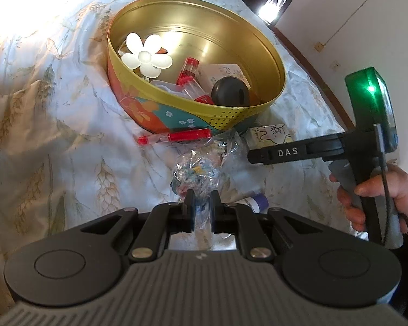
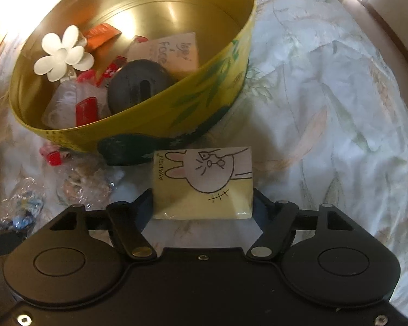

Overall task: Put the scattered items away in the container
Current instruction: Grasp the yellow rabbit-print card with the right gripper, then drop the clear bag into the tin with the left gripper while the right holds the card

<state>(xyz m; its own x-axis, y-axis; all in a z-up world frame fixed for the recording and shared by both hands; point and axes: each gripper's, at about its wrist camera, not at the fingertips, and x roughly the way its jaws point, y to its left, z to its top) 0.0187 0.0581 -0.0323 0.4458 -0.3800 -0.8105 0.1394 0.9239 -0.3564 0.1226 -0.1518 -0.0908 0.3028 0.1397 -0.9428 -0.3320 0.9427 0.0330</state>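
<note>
A round gold-lined tin (image 1: 272, 54) (image 2: 225, 62) stands on the bedspread and holds a white flower clip (image 1: 147, 55) (image 2: 64, 53), red-capped items, a dark round object and a small packet. My left gripper (image 1: 202, 198) is shut on a crinkly clear plastic bag (image 1: 195, 172) of small items, in front of the tin. My right gripper (image 2: 202, 198) is closed against both sides of a yellow tissue pack (image 2: 204, 182) with a rabbit drawing, just in front of the tin; the pack also shows in the left wrist view (image 1: 272, 134).
A red-capped clear tube (image 1: 174, 137) lies against the tin's front wall. Another clear bag (image 2: 81, 184) and a purple-capped tube (image 1: 254, 203) lie close by. The floral bedspread (image 2: 326, 108) spreads all round. A wall runs at the right (image 1: 340, 13).
</note>
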